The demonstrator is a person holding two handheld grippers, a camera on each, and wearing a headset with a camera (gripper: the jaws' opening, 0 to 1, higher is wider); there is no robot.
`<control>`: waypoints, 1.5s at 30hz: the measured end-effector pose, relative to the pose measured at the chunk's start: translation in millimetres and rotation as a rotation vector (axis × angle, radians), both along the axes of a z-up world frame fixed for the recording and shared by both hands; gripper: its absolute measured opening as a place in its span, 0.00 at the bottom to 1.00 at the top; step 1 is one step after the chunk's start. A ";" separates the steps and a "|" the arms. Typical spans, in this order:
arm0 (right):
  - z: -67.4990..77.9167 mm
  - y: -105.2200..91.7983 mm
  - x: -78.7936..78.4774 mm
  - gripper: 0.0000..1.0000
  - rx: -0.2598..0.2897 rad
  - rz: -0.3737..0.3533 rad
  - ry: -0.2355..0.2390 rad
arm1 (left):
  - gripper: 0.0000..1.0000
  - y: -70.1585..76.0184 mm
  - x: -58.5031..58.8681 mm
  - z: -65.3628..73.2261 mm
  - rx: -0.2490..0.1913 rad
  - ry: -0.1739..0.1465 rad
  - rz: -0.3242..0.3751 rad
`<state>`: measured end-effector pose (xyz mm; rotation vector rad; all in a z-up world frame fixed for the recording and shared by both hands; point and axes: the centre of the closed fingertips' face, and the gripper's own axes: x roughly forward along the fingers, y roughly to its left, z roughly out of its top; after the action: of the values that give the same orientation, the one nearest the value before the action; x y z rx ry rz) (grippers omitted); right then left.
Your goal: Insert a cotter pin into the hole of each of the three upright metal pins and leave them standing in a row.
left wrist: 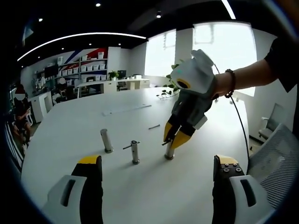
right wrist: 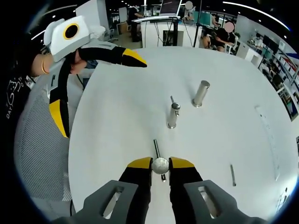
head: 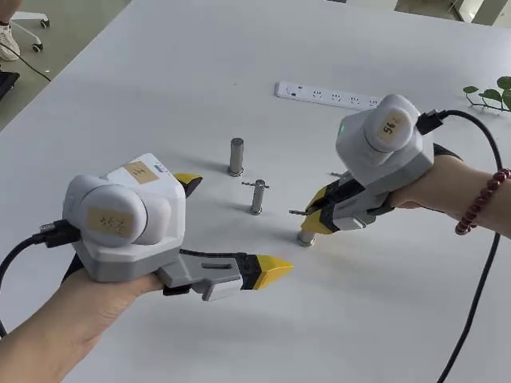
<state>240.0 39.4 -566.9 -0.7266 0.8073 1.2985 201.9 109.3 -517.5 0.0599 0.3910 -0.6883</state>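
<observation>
Three metal pins stand in a row on the white table point(head: 160, 96). The far pin point(head: 236, 156) point(left wrist: 106, 140) point(right wrist: 201, 93) is bare. A cotter pin runs through the middle pin point(head: 257, 196) point(left wrist: 135, 152) point(right wrist: 173, 115). My right gripper point(head: 315, 220) point(right wrist: 160, 164) is over the near pin point(head: 306, 237) point(left wrist: 169, 152), its jaws closed at the round top, where a cotter pin point(head: 297, 212) point(right wrist: 155, 147) sticks out. My left gripper point(head: 231, 226) point(left wrist: 158, 163) hovers open and empty to the left of the row.
A spare cotter pin point(right wrist: 232, 175) point(left wrist: 154, 126) lies on the table beyond the row. A white power strip point(head: 327, 94) lies at the far side, with a small plant point(head: 491, 94) at the right edge. People sit at desks in the background.
</observation>
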 end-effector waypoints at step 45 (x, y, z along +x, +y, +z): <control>1.1 -0.2 32.0 0.09 0.004 0.018 0.006 | 0.98 -1.1 -1.1 -13.4 0.012 0.026 -0.024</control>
<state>272.0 39.2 -565.8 -0.7291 0.8045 1.3188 200.8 108.2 -531.0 0.0675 0.4196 -0.7109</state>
